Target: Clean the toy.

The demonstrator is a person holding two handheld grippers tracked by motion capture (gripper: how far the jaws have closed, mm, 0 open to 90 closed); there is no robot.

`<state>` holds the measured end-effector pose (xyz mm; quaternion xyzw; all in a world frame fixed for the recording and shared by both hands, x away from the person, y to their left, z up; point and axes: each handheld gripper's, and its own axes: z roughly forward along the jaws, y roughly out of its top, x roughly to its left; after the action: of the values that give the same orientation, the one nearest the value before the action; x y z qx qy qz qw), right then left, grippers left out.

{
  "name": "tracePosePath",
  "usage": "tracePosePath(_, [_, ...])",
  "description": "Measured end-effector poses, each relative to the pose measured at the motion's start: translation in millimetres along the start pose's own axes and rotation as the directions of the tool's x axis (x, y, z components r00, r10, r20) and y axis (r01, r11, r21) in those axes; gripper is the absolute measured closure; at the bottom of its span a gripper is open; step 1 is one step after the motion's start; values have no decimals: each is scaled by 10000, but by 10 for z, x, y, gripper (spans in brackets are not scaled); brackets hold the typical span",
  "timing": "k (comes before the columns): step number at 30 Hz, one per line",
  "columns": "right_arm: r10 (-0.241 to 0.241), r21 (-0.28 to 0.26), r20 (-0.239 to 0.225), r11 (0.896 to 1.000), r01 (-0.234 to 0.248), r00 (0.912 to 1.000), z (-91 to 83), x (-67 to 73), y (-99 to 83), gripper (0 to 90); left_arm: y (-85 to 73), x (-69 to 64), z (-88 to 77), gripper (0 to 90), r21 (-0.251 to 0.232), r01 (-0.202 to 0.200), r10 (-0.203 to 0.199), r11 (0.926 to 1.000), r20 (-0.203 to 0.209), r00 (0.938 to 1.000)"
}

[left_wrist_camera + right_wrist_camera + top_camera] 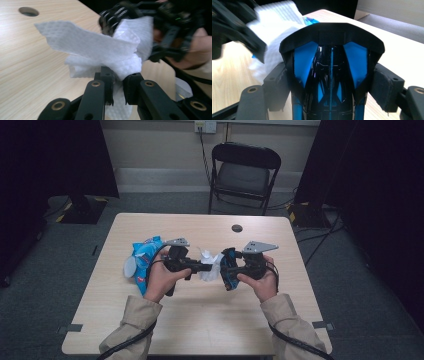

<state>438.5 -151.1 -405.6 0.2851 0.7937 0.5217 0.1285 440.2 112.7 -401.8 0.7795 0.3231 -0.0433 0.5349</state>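
Note:
My left gripper (206, 267) (118, 80) is shut on a crumpled white paper towel (211, 266) (95, 47), pinched between its pads. The towel's loose end lies against a glossy black and blue plastic object (229, 267) (330, 57). My right gripper (234, 270) (330, 86) is shut on that object, its padded fingers (384, 86) pressing both sides. The two grippers face each other above the middle of the table (200, 320). In the right gripper view the towel (274, 25) touches the object's upper left, and the left gripper's jaws are blurred behind it.
A blue snack packet (145, 255) lies on the table beside my left hand, with a pale round item (129, 266) at its left edge. A cable hole (237, 228) is in the tabletop's far side. A black folding chair (245, 170) stands beyond the table.

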Motion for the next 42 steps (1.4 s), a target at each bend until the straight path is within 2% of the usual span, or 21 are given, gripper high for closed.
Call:
tracePosePath(1, [-19,-7,-39,10000,19,10000,1,5,8,255,-6,10,12,804,37,8,-8,10000,8,10000])
tracePosePath(4, [53,-83,-159,10000,-54,9999,2,11,19,255,-15,17,58,804,190,-87,96,9998,-466,9989])
tracePosePath(6, [113,-134,-226,9998,-116,9997,6,18,22,255,-15,12,101,806,264,-208,222,9994,-553,9982])
tracePosePath(8, [106,-122,-253,9999,-110,9996,11,25,25,255,-12,5,136,810,148,-284,292,9995,-554,9980])
tracePosePath(14, [173,-239,-383,9995,-182,9991,19,46,45,255,-40,15,197,812,-92,-141,138,9999,-294,9995])
tracePosePath(17, [163,-235,-409,9996,-173,9990,18,52,53,255,-55,15,223,814,-72,-100,99,9999,-252,9996])
tracePosePath(23, [233,-340,-475,9991,-249,9986,30,76,83,255,-79,-8,313,818,284,-307,323,9991,-542,9980])
tracePosePath(27, [266,-404,-459,9988,-285,9986,32,77,97,255,-120,1,345,821,157,-62,69,9999,-471,9989])
tracePosePath(33, [387,-501,-420,9979,-408,9984,31,80,106,255,-177,-14,404,823,349,-55,72,9994,-476,9988])
tracePosePath(36, [402,-518,-398,9978,-422,9984,25,74,122,255,-222,-14,436,825,377,18,-5,9993,-368,9993])
tracePosePath(37, [409,-526,-395,9977,-430,9984,23,72,126,255,-268,-13,468,825,426,205,-195,9989,-220,9996])
tracePosePath(42, [491,-568,-396,9971,-513,9980,15,61,143,255,-338,-11,511,827,526,332,-328,9981,-70,9994])
